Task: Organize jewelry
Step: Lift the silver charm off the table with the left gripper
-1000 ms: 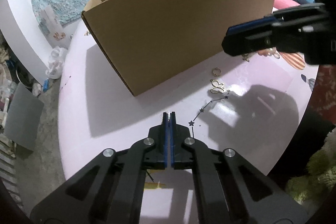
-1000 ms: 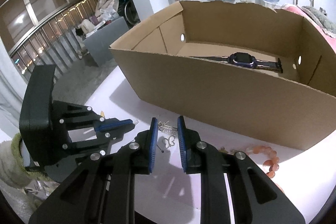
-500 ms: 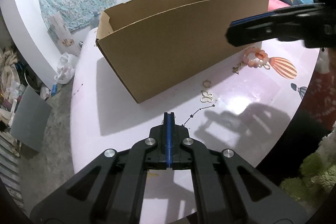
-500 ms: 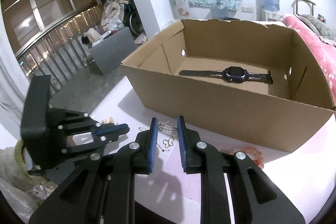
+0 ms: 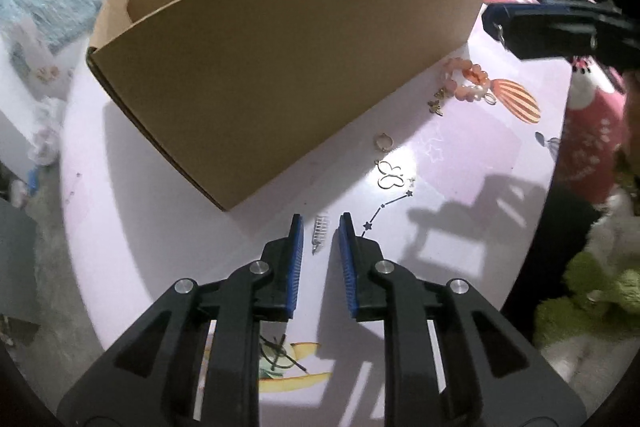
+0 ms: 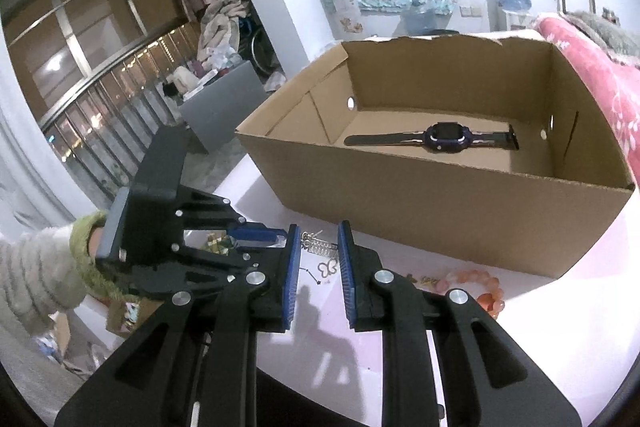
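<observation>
Both tongs stand apart and empty: our left tongs (image 5: 320, 223), whose jaws have just been opening, frame a small silver comb-shaped clip (image 5: 320, 231) lying on the pale pink table (image 5: 160, 227); our right tongs (image 6: 318, 239) hover nearby. Only a purple-faced wristwatch (image 6: 444, 138) lies in the open brown cardboard box (image 6: 440, 211). A gold butterfly charm (image 5: 389, 174), a ring (image 5: 383, 141) and an orange bead bracelet (image 5: 466, 79) remain outside.

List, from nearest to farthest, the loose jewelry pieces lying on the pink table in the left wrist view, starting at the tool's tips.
Silver ladder-shaped earring → thin chain with dark stars → gold open-wire butterfly pendant → small gold ring-shaped charm → small gold butterfly charm → peach-orange beaded bracelet.
</observation>
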Demonstrator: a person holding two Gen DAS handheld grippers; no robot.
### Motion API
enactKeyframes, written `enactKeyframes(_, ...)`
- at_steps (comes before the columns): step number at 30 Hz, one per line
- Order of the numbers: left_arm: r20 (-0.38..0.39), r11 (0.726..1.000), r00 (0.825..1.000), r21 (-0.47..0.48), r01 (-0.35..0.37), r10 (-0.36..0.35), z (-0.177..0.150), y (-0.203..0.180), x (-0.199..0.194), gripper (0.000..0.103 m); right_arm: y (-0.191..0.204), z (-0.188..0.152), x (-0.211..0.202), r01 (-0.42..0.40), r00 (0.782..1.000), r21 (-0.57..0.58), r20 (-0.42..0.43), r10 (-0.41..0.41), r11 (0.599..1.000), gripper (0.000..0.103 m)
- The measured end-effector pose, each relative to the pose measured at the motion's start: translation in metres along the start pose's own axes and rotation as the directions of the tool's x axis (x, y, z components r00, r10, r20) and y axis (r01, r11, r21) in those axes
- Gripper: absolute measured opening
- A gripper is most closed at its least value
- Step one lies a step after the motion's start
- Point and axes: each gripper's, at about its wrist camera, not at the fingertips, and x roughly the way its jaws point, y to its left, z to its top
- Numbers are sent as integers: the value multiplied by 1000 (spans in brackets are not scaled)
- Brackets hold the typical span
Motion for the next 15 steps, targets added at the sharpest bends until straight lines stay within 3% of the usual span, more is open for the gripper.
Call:
enactKeyframes(4, -53, 995, 998, 98, 23, -18, 6, -1, 2, 14, -8, 0, 9, -9, 1000, 26, -16, 9, 1000, 19)
enactKeyframes(10, -119, 989, 993, 148, 29, -11, 15, -10, 5, 4, -19, 1, 18, -12, 1000, 60, -25, 13, 998, 19)
enactKeyframes(15, -116, 973, 990, 224, -57, 84, 16, -30, 5, 4, -26, 1, 26, -20, 999, 80, -35, 22, 997, 19)
